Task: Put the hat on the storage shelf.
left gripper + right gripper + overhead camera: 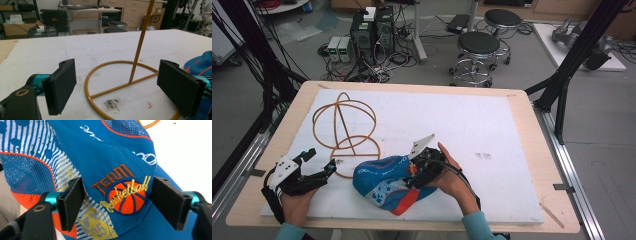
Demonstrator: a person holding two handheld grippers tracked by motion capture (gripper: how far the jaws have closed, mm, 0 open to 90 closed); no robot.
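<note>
A blue basketball cap [379, 175] with orange trim and white striped panels lies on the white mat near the front edge. My right gripper [414, 172] reaches into it from the right. In the right gripper view the cap [120, 152] has its "Team Basketball" badge between the jaws of my right gripper [117, 202]; the pads stand at either side and the cloth is not squeezed. My left gripper [321, 160] rests open left of the cap. Its jaws straddle empty air in front of the orange wire stand [140, 37], as the left gripper [117, 87] view shows.
The wire stand [344, 120], a hoop on a round base, sits at the mat's left. A white mat [472, 125] covers the wooden table [537, 150]. Stools [477, 47] and computers stand on the floor beyond the far edge.
</note>
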